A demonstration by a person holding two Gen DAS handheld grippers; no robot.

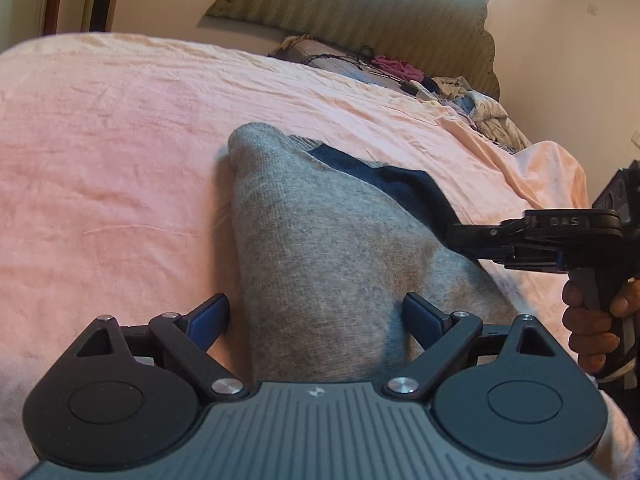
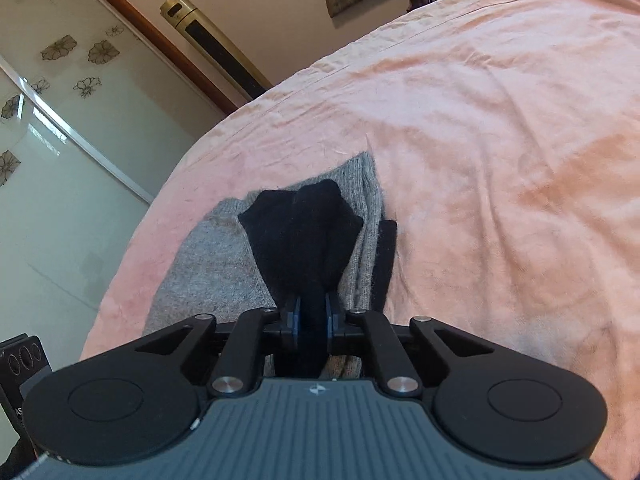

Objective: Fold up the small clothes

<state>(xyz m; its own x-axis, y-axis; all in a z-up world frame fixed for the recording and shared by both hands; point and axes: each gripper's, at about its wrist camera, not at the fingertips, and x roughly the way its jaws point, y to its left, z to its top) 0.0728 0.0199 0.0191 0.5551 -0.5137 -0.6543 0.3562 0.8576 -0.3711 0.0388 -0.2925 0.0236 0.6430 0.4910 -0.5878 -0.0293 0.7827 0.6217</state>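
Observation:
A small grey knit garment [image 1: 312, 248] with a dark navy part [image 1: 404, 188] lies on the pink bed sheet [image 1: 112, 152]. My left gripper [image 1: 316, 316] is open, its two blue-padded fingers wide on either side of the grey cloth's near end. My right gripper [image 2: 312, 316] is shut on the dark navy cloth [image 2: 304, 232], which bunches up ahead of the fingers over the grey garment [image 2: 216, 264]. In the left wrist view the right gripper [image 1: 472, 236] comes in from the right, held by a hand, at the navy edge.
A pile of loose clothes [image 1: 472, 108] lies at the bed's head by the padded headboard [image 1: 360, 12]. A sliding glass wardrobe door [image 2: 52, 152] and a tall gold column [image 2: 216, 44] stand beyond the bed's left edge. Pink sheet spreads all around.

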